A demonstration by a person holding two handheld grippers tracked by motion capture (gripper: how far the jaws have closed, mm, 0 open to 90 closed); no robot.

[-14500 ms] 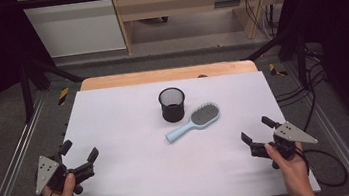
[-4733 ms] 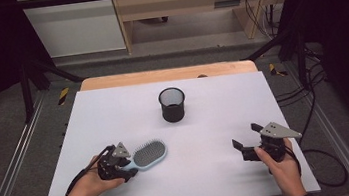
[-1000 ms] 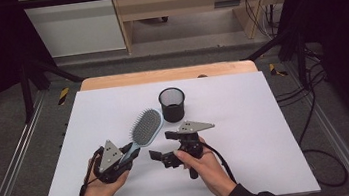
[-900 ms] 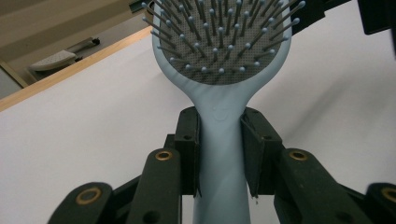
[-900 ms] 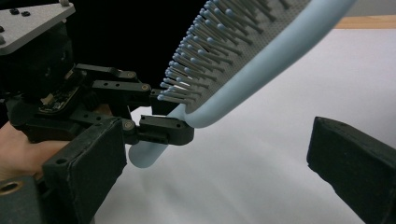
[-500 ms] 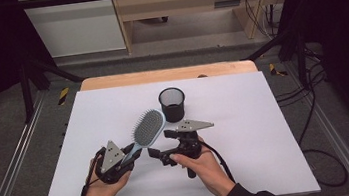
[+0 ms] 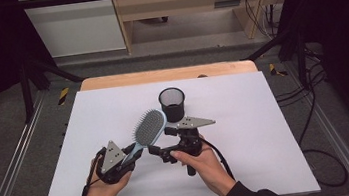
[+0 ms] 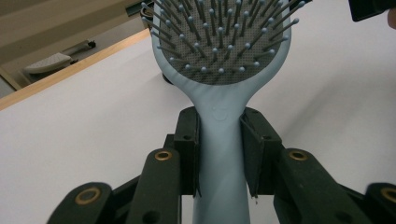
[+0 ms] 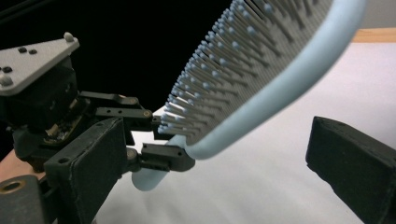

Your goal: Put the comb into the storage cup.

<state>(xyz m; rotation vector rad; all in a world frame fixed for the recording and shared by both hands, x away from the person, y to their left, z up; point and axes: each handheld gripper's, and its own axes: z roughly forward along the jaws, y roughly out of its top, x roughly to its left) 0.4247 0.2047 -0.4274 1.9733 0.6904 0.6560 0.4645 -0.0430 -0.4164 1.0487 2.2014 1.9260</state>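
A light blue hairbrush (image 7: 149,127) is held off the white table (image 7: 267,132), its bristled head tilted up toward the black mesh cup (image 7: 172,104). My left gripper (image 7: 133,151) is shut on the brush handle; in the left gripper view both pads (image 8: 189,140) press the handle below the head (image 8: 219,51). My right gripper (image 7: 160,142) is open just right of it. In the right gripper view the brush head (image 9: 261,70) hangs between the two wide-apart pads (image 9: 88,158) without touching either.
The mesh cup stands upright behind the brush, near the table's middle back. A wooden strip (image 7: 169,74) edges the table's far side. Metal rails (image 7: 15,168) run along both sides, and cables (image 7: 312,126) lie on the floor at the right.
The brush once lay on the table by the cup; now my left gripper holds it raised. The right gripper came in from the table's right side. Over the last second nothing moved.
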